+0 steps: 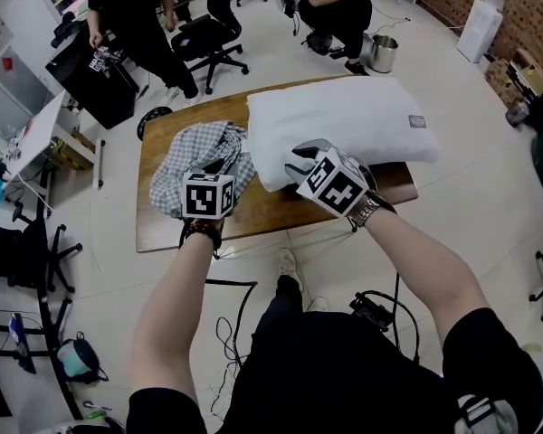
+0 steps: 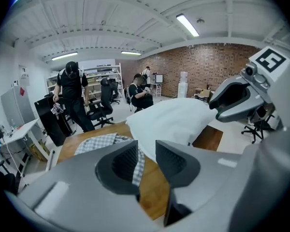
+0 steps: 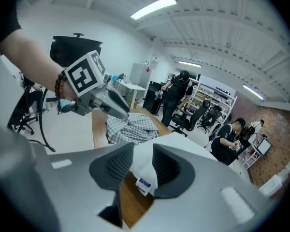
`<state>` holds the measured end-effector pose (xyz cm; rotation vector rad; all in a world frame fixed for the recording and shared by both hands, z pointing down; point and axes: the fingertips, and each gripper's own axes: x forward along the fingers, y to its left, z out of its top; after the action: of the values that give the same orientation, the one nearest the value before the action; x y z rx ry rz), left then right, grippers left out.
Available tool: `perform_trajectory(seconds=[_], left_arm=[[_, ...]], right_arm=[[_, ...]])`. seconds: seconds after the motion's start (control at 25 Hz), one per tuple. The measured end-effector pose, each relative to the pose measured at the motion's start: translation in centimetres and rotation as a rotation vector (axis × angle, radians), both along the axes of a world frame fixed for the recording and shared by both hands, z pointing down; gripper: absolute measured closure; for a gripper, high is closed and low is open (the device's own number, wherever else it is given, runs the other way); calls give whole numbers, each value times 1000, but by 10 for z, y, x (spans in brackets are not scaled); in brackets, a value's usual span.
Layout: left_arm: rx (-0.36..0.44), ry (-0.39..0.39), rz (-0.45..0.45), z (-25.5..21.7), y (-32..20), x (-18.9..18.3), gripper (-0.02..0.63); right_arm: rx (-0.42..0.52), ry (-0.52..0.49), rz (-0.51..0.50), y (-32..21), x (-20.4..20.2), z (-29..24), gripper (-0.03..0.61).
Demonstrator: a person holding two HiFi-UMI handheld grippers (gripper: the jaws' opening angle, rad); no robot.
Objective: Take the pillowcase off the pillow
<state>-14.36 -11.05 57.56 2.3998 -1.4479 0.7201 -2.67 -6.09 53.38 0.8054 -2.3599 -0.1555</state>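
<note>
- Pillowcase (image 1: 195, 152) lies crumpled on the wooden table (image 1: 281, 208) beside the pillow (image 1: 344, 120).
- Your left gripper (image 2: 147, 151) is open and empty; your right gripper (image 3: 142, 161) is open around the pillow's corner.
- Office chairs (image 1: 208, 39) stand behind.

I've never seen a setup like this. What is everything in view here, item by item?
Rectangular wooden table: one, brown, mid-room.
Plump white pillow: one, white, on the table's right part.
Crumpled checked pillowcase: one, grey and white, on the table's left part, beside the pillow.
Office chairs: several, black, on the floor around the table.
People: at least two, black clothes, beyond the table.
Metal bucket: one, silvery, on the floor beyond the table.
Left gripper: one, grey, jaws apart and empty, over the pillowcase.
Right gripper: one, grey, jaws apart, at the pillow's near corner.
</note>
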Motion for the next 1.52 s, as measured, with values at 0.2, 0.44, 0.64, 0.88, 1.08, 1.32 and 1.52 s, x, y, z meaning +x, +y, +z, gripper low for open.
perform_trajectory(seconds=[0.2,0.44,0.64,0.88,1.08,1.32,1.52], left_arm=[[129,57,75,-21,24,28,518],[280,133,163,-56,51,56,553],[423,187,208,-89,69,72,611],[476,223,225,-115,81,74,611],[491,253,235,-124,87,80,611],[501,258,243,-126,95,89,611],[503,256,246,-131,106,88,611]], right_arm=[[10,-123,36,18,-4,-11,456],[69,-275,66,26,-5,-40,474],[141,-393,91,29,1,-59,558],[185,-454,105,40,-5,-77,578],[215,-495,114,45,-4,-88,578],[232,-520,121,50,-1,-91,578],[235,-528,120,61,-7,-96,578]])
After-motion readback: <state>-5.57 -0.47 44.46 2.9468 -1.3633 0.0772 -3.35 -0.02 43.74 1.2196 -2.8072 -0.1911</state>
